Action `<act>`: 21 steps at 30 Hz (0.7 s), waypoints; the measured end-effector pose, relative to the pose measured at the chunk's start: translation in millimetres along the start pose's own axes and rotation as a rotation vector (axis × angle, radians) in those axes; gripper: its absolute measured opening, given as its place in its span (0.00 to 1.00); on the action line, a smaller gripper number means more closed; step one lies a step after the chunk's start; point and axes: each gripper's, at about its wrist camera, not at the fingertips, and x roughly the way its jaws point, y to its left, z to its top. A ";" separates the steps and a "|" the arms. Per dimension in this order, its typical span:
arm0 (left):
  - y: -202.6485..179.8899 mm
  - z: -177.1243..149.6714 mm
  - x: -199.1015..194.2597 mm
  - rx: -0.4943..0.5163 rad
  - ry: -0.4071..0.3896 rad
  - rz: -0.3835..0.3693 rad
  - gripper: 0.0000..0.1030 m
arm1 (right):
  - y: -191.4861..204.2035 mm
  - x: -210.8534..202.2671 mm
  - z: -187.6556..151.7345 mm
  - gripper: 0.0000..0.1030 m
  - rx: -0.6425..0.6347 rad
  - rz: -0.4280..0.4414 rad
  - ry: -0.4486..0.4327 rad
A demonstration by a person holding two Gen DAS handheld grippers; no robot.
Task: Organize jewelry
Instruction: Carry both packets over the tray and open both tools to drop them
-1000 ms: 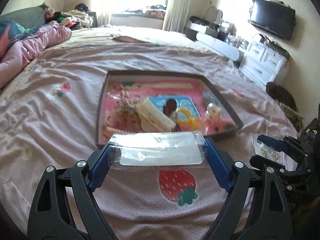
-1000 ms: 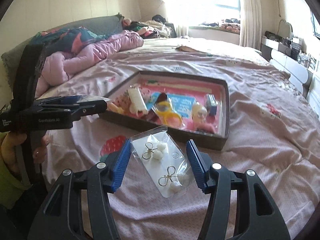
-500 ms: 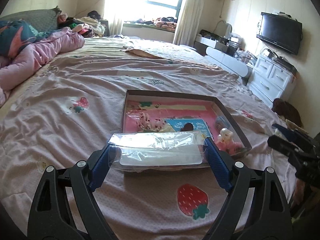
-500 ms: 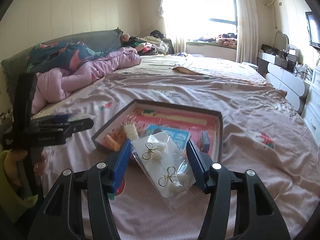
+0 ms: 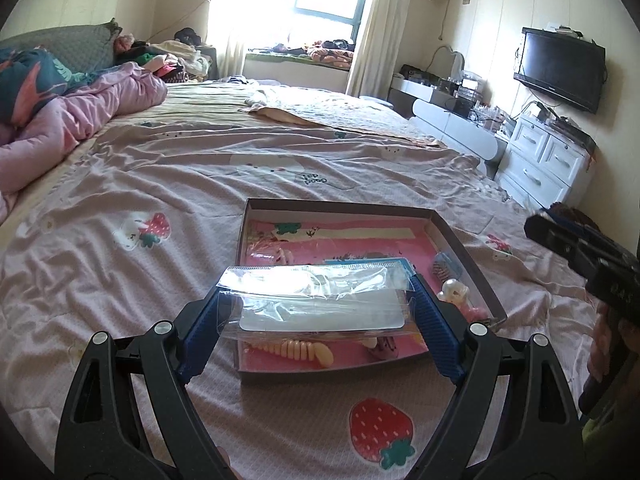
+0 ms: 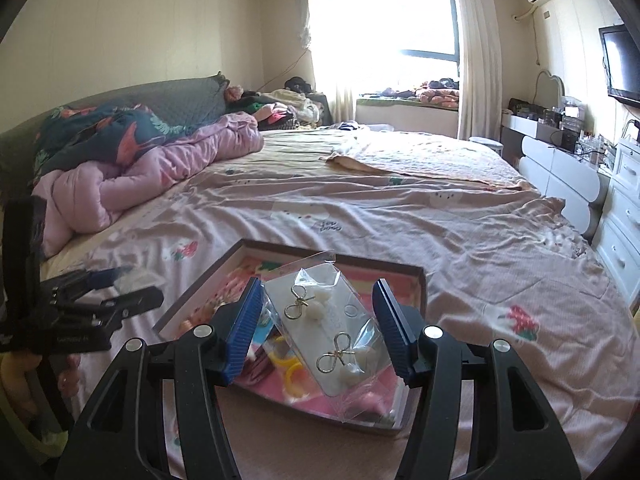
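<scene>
Clear plastic sleeve (image 5: pixel 316 300) with a white card inside, clamped flat by its short ends between the blue pads of the left tongs (image 5: pixel 316 312), held above the near edge of the open tray (image 5: pixel 464 248). Lying in the tray under and just beyond those pads: beaded bracelet (image 5: pixel 296 350), small white figure (image 5: pixel 454 290), pink printed liner.

Further right, a second clear packet (image 6: pixel 332 328) gripped at a slant across the right tongs (image 6: pixel 320 332), pads pressing its two edges; two gold bow earrings with white pearls pinned on its card. Yellow rings (image 6: pixel 290 364) below it in the tray.

Step in hand, judging by the pose: both packets lifted clear of the tray, carried toward wherever sorted pieces belong. Next move calls for picking a set-down spot, lowering each packet level, then easing the pads apart one side at a time so the thin film does not spring away.

Writing: "Good day" or similar on the bedsheet (image 5: pixel 316 180), upside down; faint embossed lettering on the earring card, unreadable; pale markings on both tong bodies, too small to read.
</scene>
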 end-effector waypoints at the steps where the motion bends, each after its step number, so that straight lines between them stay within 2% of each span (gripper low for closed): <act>1: -1.9 0.8 1.6 0.003 0.000 0.000 0.76 | -1.7 2.5 2.6 0.53 0.000 -0.005 -0.002; 8: -10.2 7.3 22.2 0.031 0.019 0.000 0.76 | -15.6 15.8 7.8 0.53 0.022 -0.039 -0.001; 21: -35.7 -3.4 62.6 0.111 0.076 -0.037 0.76 | -50.6 40.8 -14.5 0.53 0.087 -0.090 0.062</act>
